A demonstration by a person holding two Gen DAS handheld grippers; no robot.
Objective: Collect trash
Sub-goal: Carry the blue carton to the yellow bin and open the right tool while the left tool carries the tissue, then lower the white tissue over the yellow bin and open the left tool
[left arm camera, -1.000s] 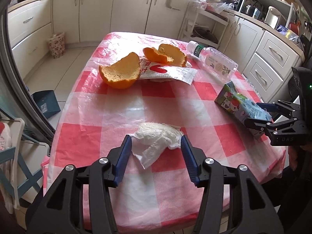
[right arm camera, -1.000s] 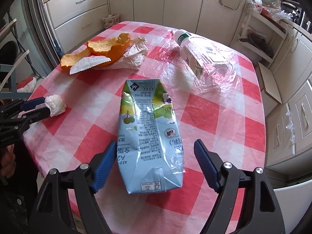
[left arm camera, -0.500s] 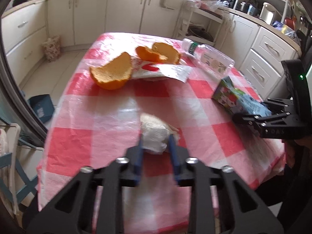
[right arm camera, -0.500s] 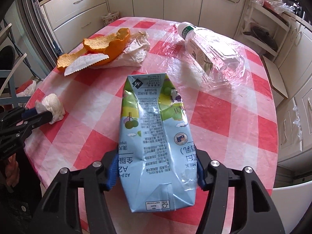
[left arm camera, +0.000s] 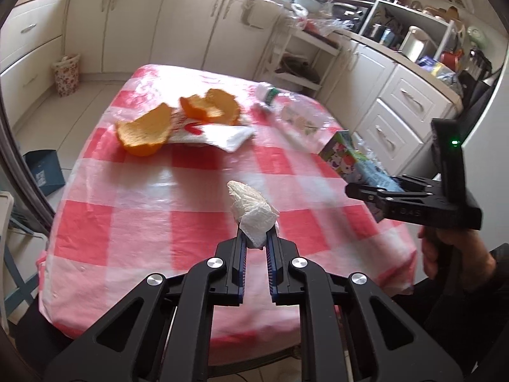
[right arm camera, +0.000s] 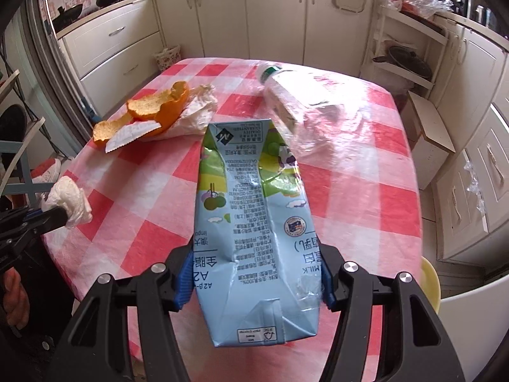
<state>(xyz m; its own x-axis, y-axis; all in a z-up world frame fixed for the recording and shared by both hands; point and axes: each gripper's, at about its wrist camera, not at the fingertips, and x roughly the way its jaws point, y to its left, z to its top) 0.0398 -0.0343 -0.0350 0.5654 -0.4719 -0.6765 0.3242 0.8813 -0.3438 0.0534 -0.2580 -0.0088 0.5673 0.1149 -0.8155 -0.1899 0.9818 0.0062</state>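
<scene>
Over the surface (left arm camera: 191,191), left gripper (left arm camera: 256,243) jaws pinch the tissue wad (left arm camera: 253,210) by one edge, so it could tear free, while right gripper (right arm camera: 254,273) jaws squeeze the milk carton (right arm camera: 254,229) at its base, which may crumple and slip.

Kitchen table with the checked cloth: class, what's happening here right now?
A person is clearing trash with a handheld tool in each hand. The left tool is shut on a crumpled paper towel, lifted off the table. The right tool is clamped on a flattened milk carton, held over the table. Left on the cloth are orange peels, a torn white wrapper beside them, and a plastic bottle lying on its side.
</scene>
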